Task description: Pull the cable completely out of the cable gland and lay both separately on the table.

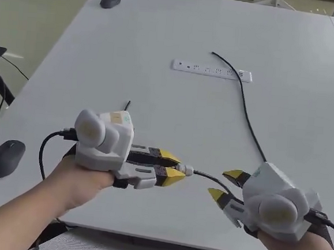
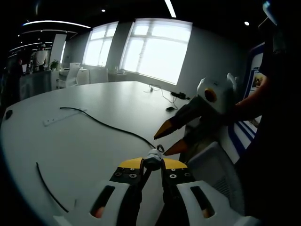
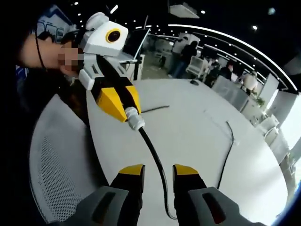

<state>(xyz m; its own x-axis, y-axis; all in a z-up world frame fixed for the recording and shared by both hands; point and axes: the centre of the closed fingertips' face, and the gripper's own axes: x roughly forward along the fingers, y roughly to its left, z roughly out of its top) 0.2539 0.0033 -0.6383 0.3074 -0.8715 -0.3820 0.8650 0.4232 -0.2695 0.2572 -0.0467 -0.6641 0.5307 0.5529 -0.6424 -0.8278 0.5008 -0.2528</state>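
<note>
While pinched between the pressed-together yellow tips of the left hand-held gripper (image 1: 174,167), above the near part of the surface (image 1: 132,53): cable gland (image 1: 186,170), pale grey, with the black cable (image 1: 246,111) threaded into it. Right hand-held gripper (image 1: 225,184): jaws spread, one either side of the cable near the gland. Cable trailing away across the surface, past the right end of a white power strip (image 1: 212,70). Also on the surface: dark mouse (image 1: 6,157) at the left edge; second mouse (image 1: 110,1) at the far end.
</note>
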